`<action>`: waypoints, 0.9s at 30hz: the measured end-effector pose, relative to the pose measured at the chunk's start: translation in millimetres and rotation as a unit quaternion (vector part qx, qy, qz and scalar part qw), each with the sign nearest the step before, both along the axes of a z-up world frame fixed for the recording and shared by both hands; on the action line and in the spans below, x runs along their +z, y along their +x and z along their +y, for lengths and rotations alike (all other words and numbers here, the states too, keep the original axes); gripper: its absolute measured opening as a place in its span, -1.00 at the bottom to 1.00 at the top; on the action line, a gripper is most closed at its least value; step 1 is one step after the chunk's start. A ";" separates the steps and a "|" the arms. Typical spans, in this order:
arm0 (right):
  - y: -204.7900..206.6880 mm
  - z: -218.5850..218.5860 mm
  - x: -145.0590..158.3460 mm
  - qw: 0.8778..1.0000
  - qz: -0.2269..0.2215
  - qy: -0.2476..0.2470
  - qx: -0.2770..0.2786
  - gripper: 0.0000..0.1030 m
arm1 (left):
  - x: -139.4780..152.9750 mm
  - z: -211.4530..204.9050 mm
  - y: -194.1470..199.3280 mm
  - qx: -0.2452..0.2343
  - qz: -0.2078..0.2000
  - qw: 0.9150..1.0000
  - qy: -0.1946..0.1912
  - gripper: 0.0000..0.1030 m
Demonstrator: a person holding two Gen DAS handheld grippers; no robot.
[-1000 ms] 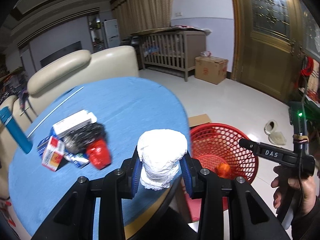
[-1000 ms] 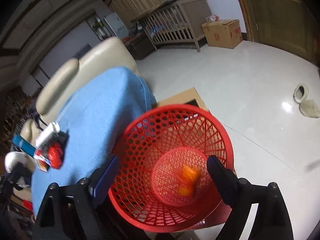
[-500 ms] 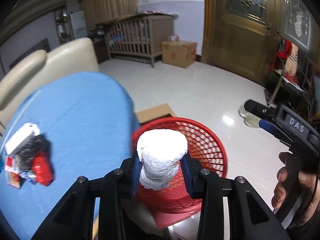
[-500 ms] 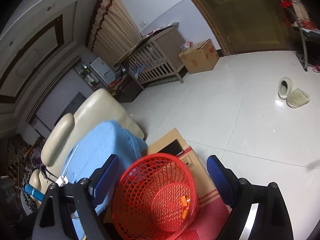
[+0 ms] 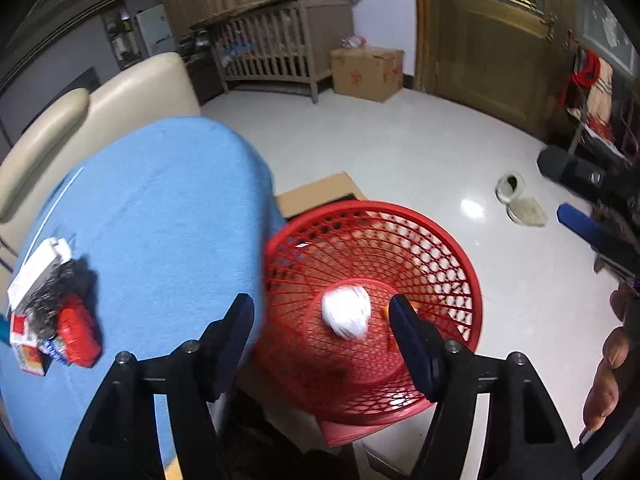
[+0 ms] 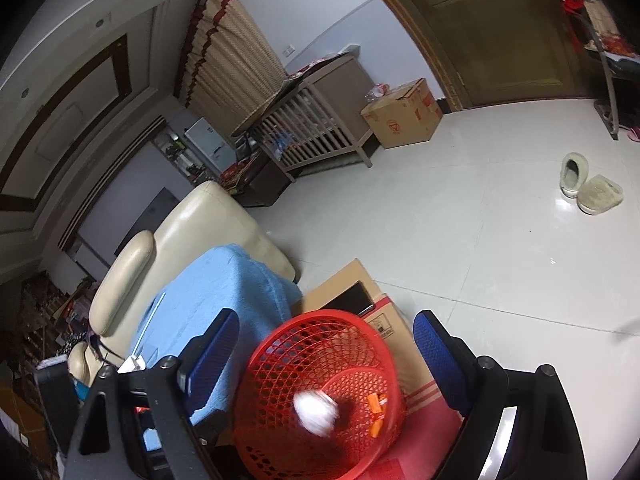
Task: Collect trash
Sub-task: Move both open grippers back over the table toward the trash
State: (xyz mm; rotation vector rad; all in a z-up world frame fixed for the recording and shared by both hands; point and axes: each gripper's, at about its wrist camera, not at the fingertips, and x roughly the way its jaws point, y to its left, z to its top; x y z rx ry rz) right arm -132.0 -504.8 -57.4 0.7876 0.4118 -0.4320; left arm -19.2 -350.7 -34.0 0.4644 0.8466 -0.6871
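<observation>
Paper wad [image 5: 346, 311] dropped from opening left tongs [image 5: 322, 312] into red basket [image 5: 452, 240]; right tongs [image 6: 326, 348] wide, empty.

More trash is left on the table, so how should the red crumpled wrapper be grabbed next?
Pinch the red crumpled wrapper across its narrow width, coming down from above on its right, open-table side; boxes and a dark wad crowd its left.
</observation>
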 end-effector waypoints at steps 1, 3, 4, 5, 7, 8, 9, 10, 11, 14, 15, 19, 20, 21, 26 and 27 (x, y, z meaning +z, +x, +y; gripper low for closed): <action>2.3 2.4 0.7 1.000 0.000 -0.001 0.004 0.77 | 4.6 10.4 1.0 0.006 -0.006 1.000 -0.006 0.38; 8.5 11.2 4.6 1.000 -0.001 -0.005 0.017 0.77 | 9.3 26.9 5.5 0.023 -0.018 0.999 -0.014 0.45; 12.5 16.1 6.1 1.000 0.000 -0.007 0.025 0.77 | 13.9 42.7 7.6 0.038 -0.025 0.999 -0.021 0.46; 16.1 20.8 7.1 0.999 0.002 -0.009 0.032 0.77 | 15.4 52.9 9.3 0.047 -0.029 0.998 -0.025 0.46; 25.8 33.7 9.9 0.999 0.008 -0.014 0.051 0.77 | 17.0 75.3 11.8 0.071 -0.034 0.996 -0.030 0.46; 29.3 39.7 10.6 0.998 0.011 -0.016 0.059 0.77 | 17.5 89.8 12.7 0.085 -0.036 0.995 -0.033 0.46; 33.7 45.8 11.8 0.997 0.014 -0.018 0.069 0.77 | 16.5 99.2 13.2 0.094 -0.038 0.994 -0.036 0.46; 38.4 53.4 13.3 0.996 0.016 -0.022 0.080 0.77 | 16.0 115.3 14.1 0.110 -0.041 0.992 -0.038 0.46; 44.0 62.8 15.5 0.995 0.019 -0.028 0.092 0.77 | 14.0 123.6 15.2 0.120 -0.042 0.991 -0.038 0.46; 61.7 89.8 21.5 0.990 0.031 -0.044 0.132 0.77 | 12.3 162.6 19.6 0.164 -0.042 0.984 -0.049 0.46; 67.1 98.9 22.6 0.988 0.035 -0.048 0.144 0.77 | 11.5 172.1 20.2 0.176 -0.041 0.982 -0.053 0.46; 88.3 139.3 25.8 0.977 0.055 -0.070 0.196 0.77 | 8.5 216.3 21.2 0.233 -0.038 0.969 -0.075 0.46; 92.4 149.7 27.8 0.973 0.057 -0.077 0.208 0.77 | 8.4 225.0 20.6 0.244 -0.038 0.966 -0.079 0.46; 95.6 159.2 30.0 0.970 0.058 -0.083 0.220 0.77 | 10.0 233.5 19.8 0.255 -0.040 0.962 -0.084 0.46; 108.7 202.0 38.6 0.956 0.060 -0.103 0.268 0.77 | 16.3 270.7 14.3 0.301 -0.056 0.947 -0.100 0.46; 110.2 208.6 39.1 0.954 0.060 -0.104 0.276 0.77 | 16.8 279.1 11.4 0.312 -0.058 0.943 -0.102 0.46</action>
